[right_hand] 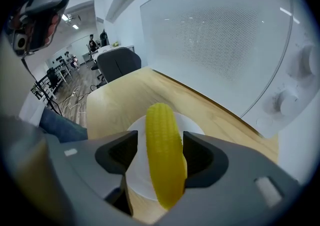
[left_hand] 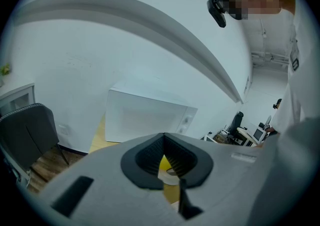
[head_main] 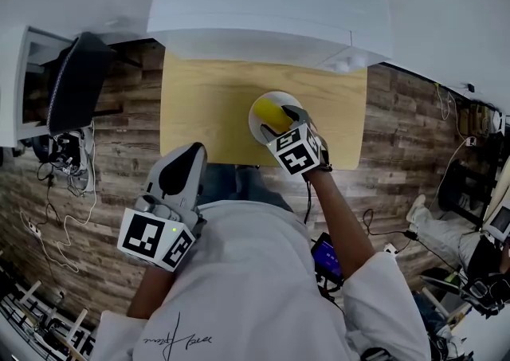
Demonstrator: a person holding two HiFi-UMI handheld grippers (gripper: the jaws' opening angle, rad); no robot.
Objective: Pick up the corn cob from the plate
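The yellow corn cob lies on a small white plate on the wooden table. My right gripper reaches down over the plate and stands open. In the right gripper view the corn cob runs lengthwise between the two jaws: it lies against the right pad, with a gap to the left one, above the plate. My left gripper hangs shut near the table's front edge, holding nothing. Through its jaws the left gripper view shows a sliver of the corn cob and the plate.
A white microwave stands at the back of the table, close behind the plate, its knobs at the right. A dark chair stands left of the table. Cables lie on the wooden floor.
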